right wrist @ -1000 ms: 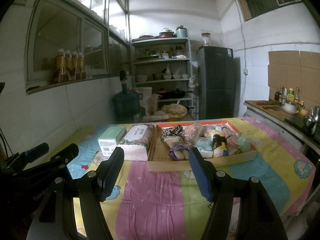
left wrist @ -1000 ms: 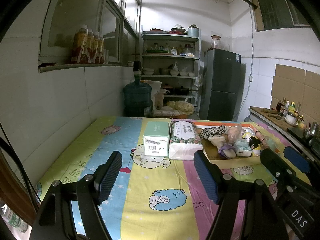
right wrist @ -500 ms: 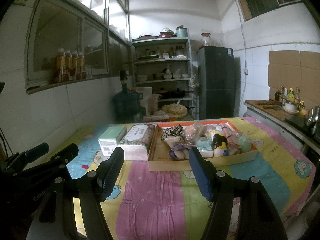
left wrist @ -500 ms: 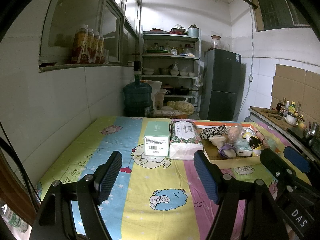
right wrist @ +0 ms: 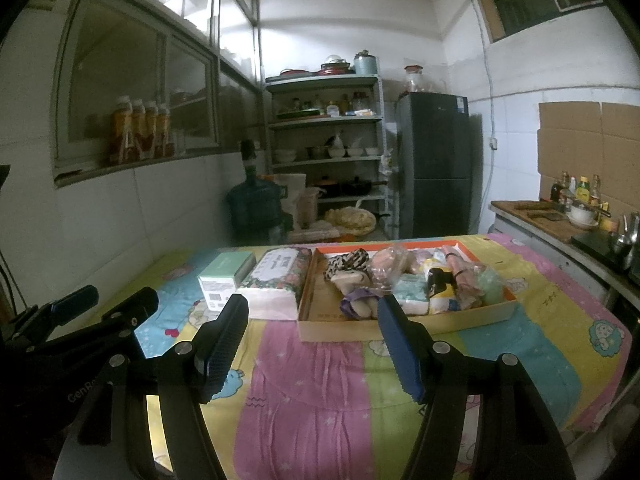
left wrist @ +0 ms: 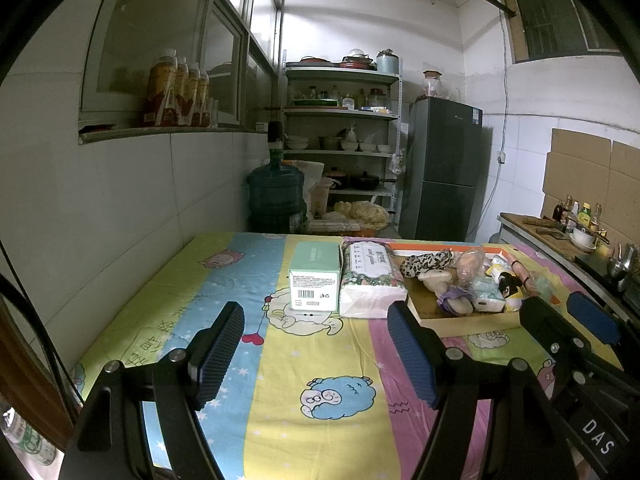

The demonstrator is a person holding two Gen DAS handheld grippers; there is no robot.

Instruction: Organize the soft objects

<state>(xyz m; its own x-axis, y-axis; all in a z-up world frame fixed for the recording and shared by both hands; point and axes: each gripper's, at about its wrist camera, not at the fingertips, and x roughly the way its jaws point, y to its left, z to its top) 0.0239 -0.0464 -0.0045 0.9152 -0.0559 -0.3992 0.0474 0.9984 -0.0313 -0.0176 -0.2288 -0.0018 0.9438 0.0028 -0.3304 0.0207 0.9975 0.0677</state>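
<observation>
A shallow cardboard tray (right wrist: pixel 404 322) (left wrist: pixel 460 325) with an orange rim sits on the cartoon-print tablecloth (right wrist: pixel 304 380). It holds several soft things: a leopard-print cloth (right wrist: pixel 346 262) (left wrist: pixel 426 261), bagged plush items (right wrist: pixel 390 266), a purple bundle (right wrist: pixel 356 304). Left of the tray lie a floral tissue pack (right wrist: pixel 276 280) (left wrist: pixel 370 276) and a mint-green box (right wrist: pixel 226 274) (left wrist: pixel 316 276). My left gripper (left wrist: pixel 316 356) hovers open over the cloth, short of the box. My right gripper (right wrist: pixel 310 350) hovers open before the tray's near wall. Neither holds anything.
A tiled wall runs along the table's left side. Behind the table stand a water jug (left wrist: pixel 276 196), a shelf rack (left wrist: pixel 342 128) of dishes and a dark fridge (left wrist: pixel 444 168). A counter (right wrist: pixel 560 224) with bottles and bowls lies to the right.
</observation>
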